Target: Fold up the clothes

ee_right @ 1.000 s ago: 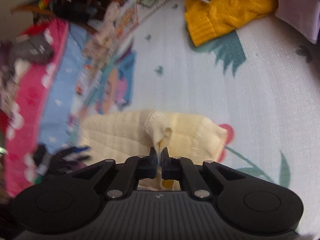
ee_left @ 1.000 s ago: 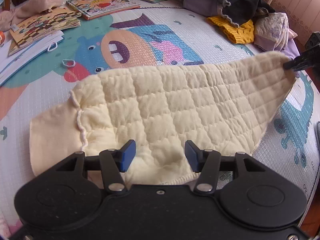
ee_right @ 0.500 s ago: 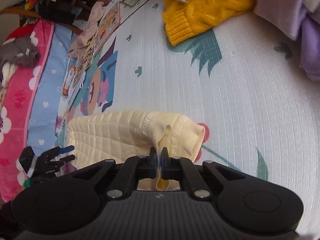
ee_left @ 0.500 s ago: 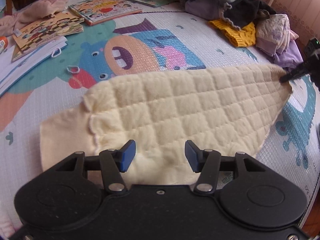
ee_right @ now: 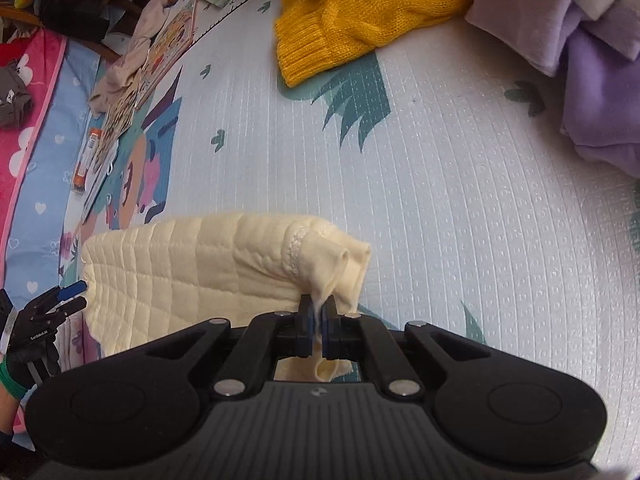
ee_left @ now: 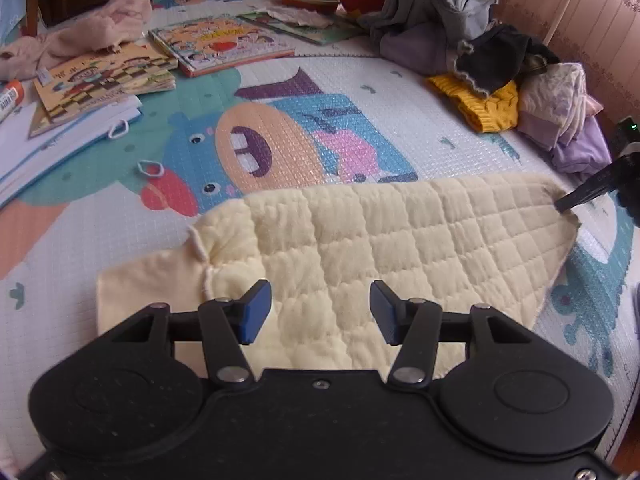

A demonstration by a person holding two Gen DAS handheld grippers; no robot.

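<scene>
A cartoon-printed foam play mat (ee_left: 280, 92) carried a cream quilted garment (ee_left: 400, 248) — right gripper (ee_right: 318, 312) jaws clamped on its cuff, left gripper (ee_left: 320, 306) jaws apart — beside picture books (ee_left: 216, 44) and heaped clothes (ee_left: 480, 60).

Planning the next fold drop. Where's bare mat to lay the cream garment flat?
Bare mat lies between the cream garment and the yellow sweater. Books crowd the far left in the left wrist view; the clothes pile crowds the far right.

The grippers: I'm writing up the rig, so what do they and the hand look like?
Both grippers, left and right, are matte black with rounded housings, silver pivot screws and blue pads. The gloved hand wears a black glove with small white lettering and a green cuff.
</scene>
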